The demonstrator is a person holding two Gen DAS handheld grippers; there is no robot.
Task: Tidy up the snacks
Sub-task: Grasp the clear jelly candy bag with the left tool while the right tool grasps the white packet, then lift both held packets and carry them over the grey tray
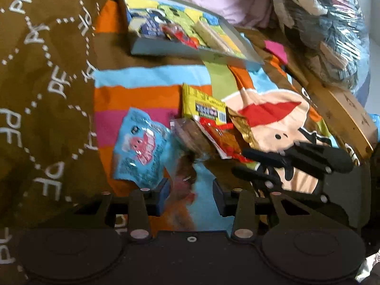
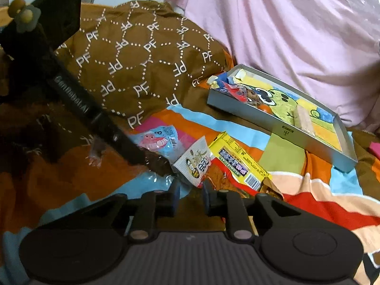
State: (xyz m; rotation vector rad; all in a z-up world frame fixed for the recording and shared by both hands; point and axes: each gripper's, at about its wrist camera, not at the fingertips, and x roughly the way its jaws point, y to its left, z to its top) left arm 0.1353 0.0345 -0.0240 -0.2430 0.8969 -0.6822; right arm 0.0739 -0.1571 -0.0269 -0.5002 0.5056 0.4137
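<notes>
White snack packet sits between the right gripper's parted jaws.

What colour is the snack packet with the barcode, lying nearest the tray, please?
The snack packet is bright yellow, clearest in the right wrist view.

Snack packets lie in a crowded heap; bare blanket leaves room between heap and tray.

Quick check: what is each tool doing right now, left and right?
Left tool: open, straddling a clear-wrapped brown snack, not clamped.
Right tool: open, holding nothing, with the white snack packet just ahead.
</notes>
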